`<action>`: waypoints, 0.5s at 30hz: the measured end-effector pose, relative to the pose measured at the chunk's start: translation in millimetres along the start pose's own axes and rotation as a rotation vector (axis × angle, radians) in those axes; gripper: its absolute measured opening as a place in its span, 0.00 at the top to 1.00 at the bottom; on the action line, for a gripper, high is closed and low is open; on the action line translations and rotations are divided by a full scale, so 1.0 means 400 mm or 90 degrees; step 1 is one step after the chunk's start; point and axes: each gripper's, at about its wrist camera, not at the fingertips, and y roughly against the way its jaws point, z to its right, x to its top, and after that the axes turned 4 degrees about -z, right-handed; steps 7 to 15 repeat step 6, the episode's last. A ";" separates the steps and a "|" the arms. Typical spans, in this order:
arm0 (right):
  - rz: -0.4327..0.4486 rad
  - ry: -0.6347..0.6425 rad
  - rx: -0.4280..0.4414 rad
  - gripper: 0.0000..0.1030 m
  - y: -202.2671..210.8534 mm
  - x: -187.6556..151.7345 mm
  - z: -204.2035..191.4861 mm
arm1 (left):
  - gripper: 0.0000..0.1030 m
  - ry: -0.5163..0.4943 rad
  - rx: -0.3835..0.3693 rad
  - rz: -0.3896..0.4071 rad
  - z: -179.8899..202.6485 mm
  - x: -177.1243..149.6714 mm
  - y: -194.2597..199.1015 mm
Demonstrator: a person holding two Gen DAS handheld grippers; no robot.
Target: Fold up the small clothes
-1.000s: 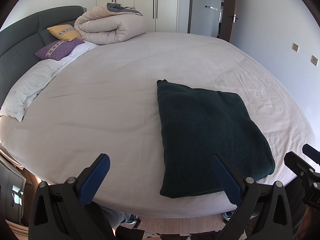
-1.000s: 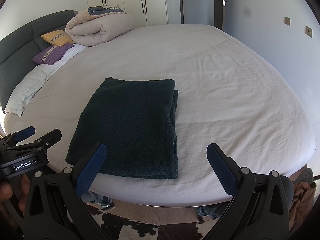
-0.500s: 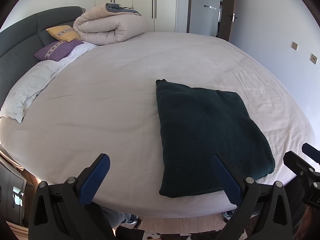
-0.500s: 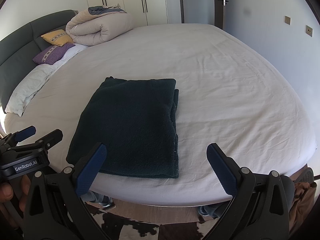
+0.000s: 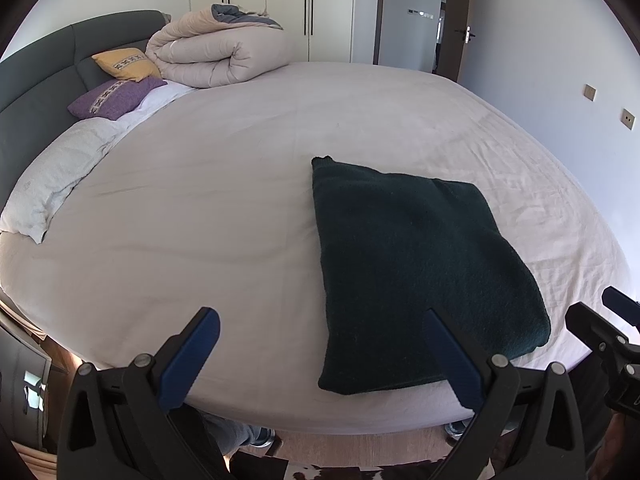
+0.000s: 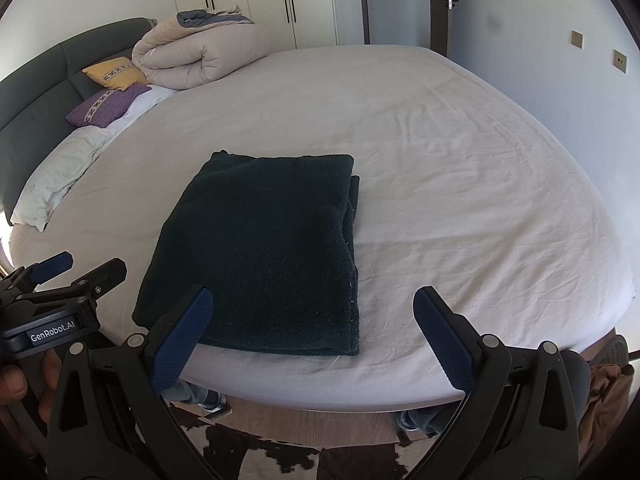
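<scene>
garment: dark green garment (image 6: 260,248) lies folded into a flat rectangle on the bed (image 6: 460,184), near its front edge, just ahead of both sets of fingers
left gripper (image 5: 320,360): fingers spread wide, empty, garment ahead toward its right finger
right gripper (image 6: 312,336): fingers apart, empty, garment ahead toward its left finger
risk: layered edge beside the right finger looks loose, a shallow pinch likely catches the top layer only and opens the fold
risk 2: a pull toward the fingers could drag the garment off the bed edge

Dark green folded garment (image 6: 264,248); white sheet (image 6: 460,184); patterned yellow cushion (image 5: 126,63); patterned purple cushion (image 5: 114,96).
</scene>
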 end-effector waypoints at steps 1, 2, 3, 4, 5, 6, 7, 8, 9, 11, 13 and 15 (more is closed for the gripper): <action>0.000 0.000 0.000 0.01 0.000 0.001 0.001 | 0.00 0.002 -0.003 0.002 -0.004 0.001 -0.001; -0.001 -0.001 0.000 0.01 0.000 -0.001 -0.001 | 0.00 0.003 -0.006 0.003 -0.006 0.002 -0.001; -0.002 -0.002 0.001 0.01 -0.001 0.001 0.000 | 0.00 0.003 -0.007 0.004 -0.007 0.002 -0.001; -0.003 -0.001 0.002 0.01 -0.005 0.005 0.007 | 0.00 0.002 -0.006 0.005 -0.007 0.001 -0.001; -0.005 -0.002 0.003 0.01 -0.007 0.005 0.008 | 0.00 0.002 -0.006 0.005 -0.007 0.002 -0.001; -0.006 -0.003 0.003 0.01 -0.008 0.004 0.009 | 0.00 0.001 -0.005 0.005 -0.007 0.001 -0.001; -0.006 -0.003 0.003 0.01 -0.008 0.004 0.009 | 0.00 0.001 -0.005 0.005 -0.007 0.001 -0.001; -0.006 -0.003 0.003 0.01 -0.008 0.004 0.009 | 0.00 0.001 -0.005 0.005 -0.007 0.001 -0.001; -0.006 -0.003 0.003 0.01 -0.008 0.004 0.009 | 0.00 0.001 -0.005 0.005 -0.007 0.001 -0.001; -0.006 -0.003 0.003 0.01 -0.008 0.004 0.009 | 0.00 0.001 -0.005 0.005 -0.007 0.001 -0.001; -0.006 -0.003 0.003 0.01 -0.008 0.004 0.009 | 0.00 0.001 -0.005 0.005 -0.007 0.001 -0.001; -0.006 -0.003 0.003 0.01 -0.008 0.004 0.009 | 0.00 0.001 -0.005 0.005 -0.007 0.001 -0.001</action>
